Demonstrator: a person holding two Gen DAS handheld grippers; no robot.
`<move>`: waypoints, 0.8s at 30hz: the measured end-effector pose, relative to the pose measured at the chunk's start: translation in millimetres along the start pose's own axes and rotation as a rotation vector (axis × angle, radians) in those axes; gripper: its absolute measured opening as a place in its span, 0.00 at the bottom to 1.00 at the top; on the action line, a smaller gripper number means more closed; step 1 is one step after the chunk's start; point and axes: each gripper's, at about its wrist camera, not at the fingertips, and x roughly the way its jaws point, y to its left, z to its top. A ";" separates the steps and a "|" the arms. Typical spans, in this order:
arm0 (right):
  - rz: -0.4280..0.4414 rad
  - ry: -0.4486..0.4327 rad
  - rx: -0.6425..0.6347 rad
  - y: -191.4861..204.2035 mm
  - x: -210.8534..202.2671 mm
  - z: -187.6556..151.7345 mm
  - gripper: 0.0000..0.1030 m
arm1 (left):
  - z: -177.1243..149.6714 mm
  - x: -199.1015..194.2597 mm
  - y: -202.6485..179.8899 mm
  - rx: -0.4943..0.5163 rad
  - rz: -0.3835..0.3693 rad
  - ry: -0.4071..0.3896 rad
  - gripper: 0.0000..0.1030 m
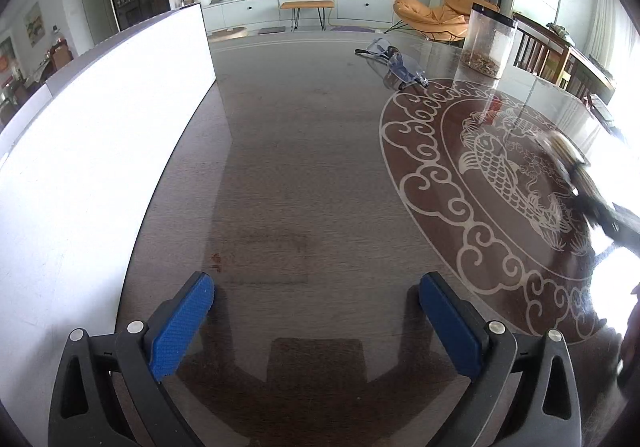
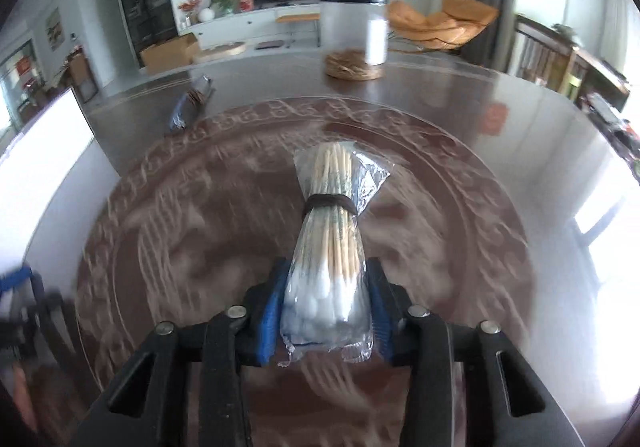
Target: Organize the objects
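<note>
The right hand-held gripper (image 2: 326, 299) is clenched on a plastic-wrapped bundle of cotton swabs (image 2: 328, 243), grasping its cotton end above the dark bench (image 2: 460, 119), the stick end pointing away. The left hand-held gripper (image 1: 316, 311) hangs released, blue pads (image 1: 178, 327) wide apart, beside a white box (image 1: 100, 151). Farther off lie glasses (image 1: 394, 65) and a clear jar (image 1: 488, 43).

Right gripper clamping a cotton swab pack

The right gripper (image 2: 326, 299) squeezes the bagged cotton swabs (image 2: 330, 243) at their cotton tips above the patterned table (image 2: 460, 119); a clear jar (image 2: 354, 35) stands beyond.
</note>
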 end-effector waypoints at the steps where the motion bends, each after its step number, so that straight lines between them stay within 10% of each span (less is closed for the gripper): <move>1: 0.011 0.006 0.009 -0.5 -1.0 -4.1 0.79 | 1.2 0.6 -0.4 -0.009 0.000 0.003 1.00; 21: 0.012 0.025 0.002 5.5 -8.5 -11.5 0.92 | 220.3 152.9 -88.5 -0.018 0.004 0.063 0.99; 24: 0.012 0.025 0.003 5.2 -8.4 -11.4 0.92 | 219.5 143.5 -99.9 0.025 -0.009 -0.005 0.42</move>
